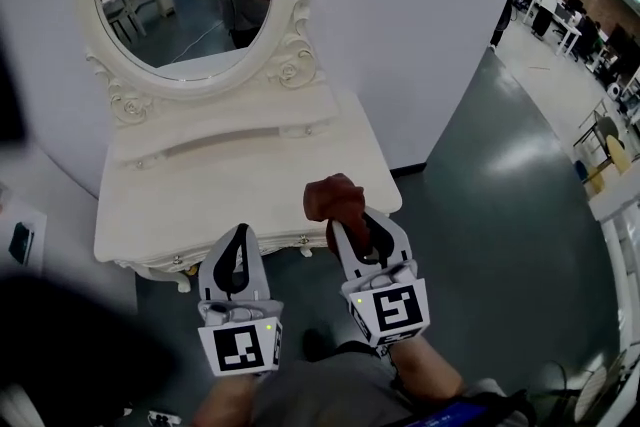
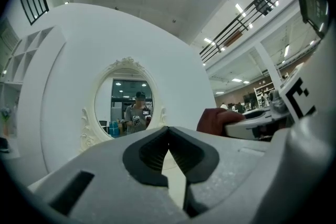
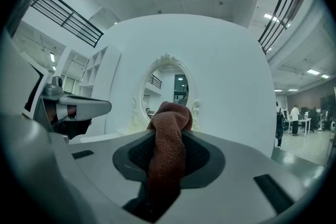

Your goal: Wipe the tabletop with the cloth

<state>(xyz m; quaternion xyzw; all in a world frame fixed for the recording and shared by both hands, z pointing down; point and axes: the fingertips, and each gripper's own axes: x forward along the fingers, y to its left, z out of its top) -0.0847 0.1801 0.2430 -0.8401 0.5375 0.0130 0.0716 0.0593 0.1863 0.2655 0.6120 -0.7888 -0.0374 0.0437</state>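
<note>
We are keeping the right gripper clamped on the bunched brown cloth. The left gripper is sitting beside it, its jaws together on nothing. The dressing-table top is lying ahead and below. The cloth is probably hovering over its front right edge, not yet touching.

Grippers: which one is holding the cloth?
The right gripper: the brown cloth is pinched between its fingers. The left gripper has its fingers closed on nothing.
</note>
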